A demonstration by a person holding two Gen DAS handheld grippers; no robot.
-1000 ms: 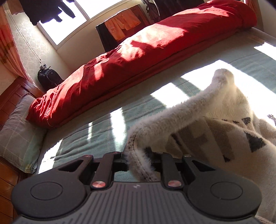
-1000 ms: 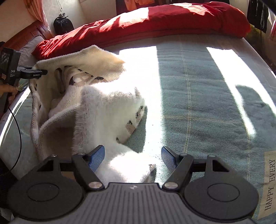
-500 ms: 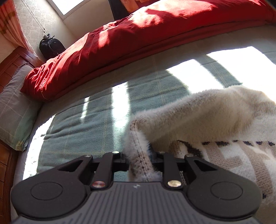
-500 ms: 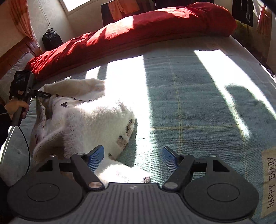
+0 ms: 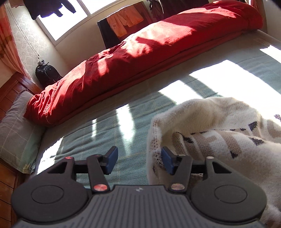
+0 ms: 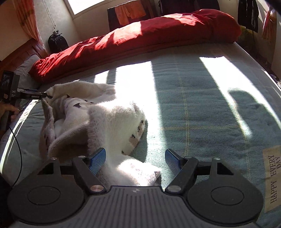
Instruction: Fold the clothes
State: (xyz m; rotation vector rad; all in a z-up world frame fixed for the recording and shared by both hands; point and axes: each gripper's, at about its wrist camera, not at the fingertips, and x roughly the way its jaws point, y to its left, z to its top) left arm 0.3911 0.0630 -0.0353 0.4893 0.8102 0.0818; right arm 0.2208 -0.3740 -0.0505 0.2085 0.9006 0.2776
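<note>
Holding: nothing in either of your tongs; both sets of blue pads stand spread.
Left gripper [image 5: 138, 160]: jaws released, with the knitted hem of the sweater [image 5: 219, 140] lying against the inner face of its right pad, while the left pad sits over bare blanket. From the right wrist view you see this same tool [image 6: 41, 95] at the far left, level with the raised edge of the knit; whether it touches there is too small to tell. Your hand [image 6: 7, 109] grips its handle, and a black cable [image 6: 16, 140] loops down from it.
Right gripper [image 6: 135, 162]: jaws wide apart, with a fluffy white part of the sweater [image 6: 112, 122] running between the pads and under the tool body. The left pad is against the fabric; the right pad is clear of it.
Sweater: cream and fuzzy, with tan and dark triangle patterning, bunched in a loose heap on the near left part of the bed, partly turned so the inner knit shows.
Blanket [image 6: 202, 105]: grey-green with thin checked lines, striped by bright sun; a patch at the right edge reads "HAPPY EVERY DAY" [image 6: 273, 177].
Farther out: a long red duvet [image 5: 140, 52] lies rolled along the far side of the bed, a checked pillow [image 5: 15, 133] sits at the left by the wooden headboard [image 5: 10, 91], and a black bag [image 5: 46, 73] stands in the corner under the window [image 5: 75, 15].
</note>
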